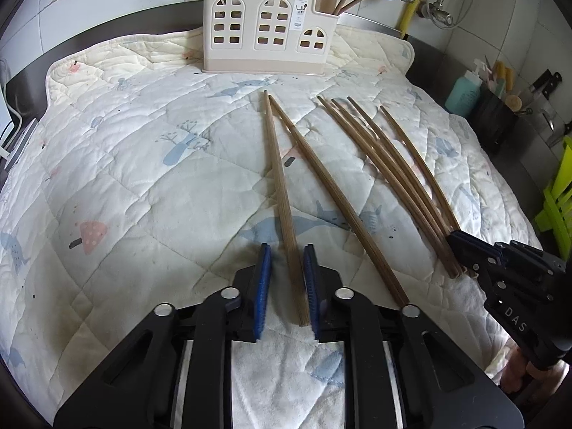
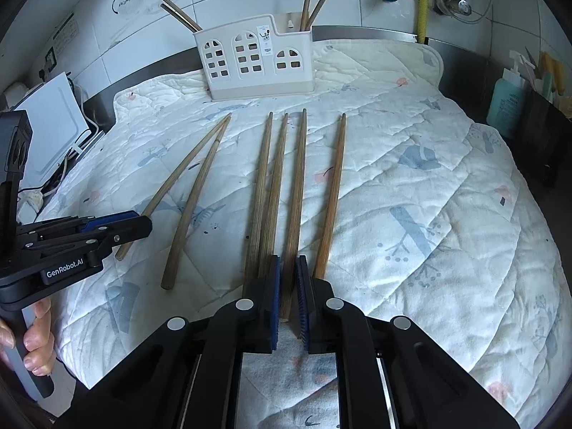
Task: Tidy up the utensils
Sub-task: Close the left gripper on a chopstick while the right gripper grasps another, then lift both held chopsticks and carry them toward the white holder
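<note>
**Both tongs at the chopsticks: slip risk on the lift**

Presently, your left tongs (image 1: pixel 286 286) straddle the near end of one chopstick (image 1: pixel 282 193), the blue pads (image 1: pixel 262 286) standing slightly clear of it, not yet pressing. Your right tongs (image 2: pixel 287 295) are clamped on the third chopstick (image 2: pixel 296 193) of the four-stick group (image 2: pixel 271 186). All six lie on the quilted mat (image 1: pixel 125 178); the holder (image 1: pixel 268 28) stands at its far edge.

Risks, as judged: you grip at the extreme butt end, so a stick may pivot or droop. Neighbouring sticks touch the held one and may drag along.
</note>
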### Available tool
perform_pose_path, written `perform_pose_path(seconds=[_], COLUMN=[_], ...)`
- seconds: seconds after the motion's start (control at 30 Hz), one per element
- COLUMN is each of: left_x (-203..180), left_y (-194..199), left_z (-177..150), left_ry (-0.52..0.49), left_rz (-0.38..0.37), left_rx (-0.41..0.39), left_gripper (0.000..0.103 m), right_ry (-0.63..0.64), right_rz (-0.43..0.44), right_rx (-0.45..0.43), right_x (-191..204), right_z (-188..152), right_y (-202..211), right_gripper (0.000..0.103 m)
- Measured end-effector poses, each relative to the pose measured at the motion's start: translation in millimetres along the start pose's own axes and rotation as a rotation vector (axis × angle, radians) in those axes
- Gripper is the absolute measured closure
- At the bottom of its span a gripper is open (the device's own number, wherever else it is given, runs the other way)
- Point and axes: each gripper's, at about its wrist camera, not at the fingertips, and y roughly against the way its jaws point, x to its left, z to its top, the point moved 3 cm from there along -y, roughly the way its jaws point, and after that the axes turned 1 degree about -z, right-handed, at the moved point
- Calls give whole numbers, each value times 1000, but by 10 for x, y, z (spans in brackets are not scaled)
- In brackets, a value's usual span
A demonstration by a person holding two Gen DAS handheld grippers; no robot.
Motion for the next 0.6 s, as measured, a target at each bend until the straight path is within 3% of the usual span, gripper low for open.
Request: perform_pose_path(seconds=[0.17,0.37,0.6], left_x=[101,156,167], left_y=[23,198,472], left_z=[46,110,285], left_ry=[26,19,-12], left_rz=[-34,-35,-35], left_rx=[10,-44,-125], left_gripper=[97,97,98], right_ry=[-5,70,98], right_rz=[-3,-55,-46], right_rx=[-34,-150,-263], right_x=[-8,80,120], right_z=[51,244,599], right_y=[139,503,777], right_gripper=[95,95,96])
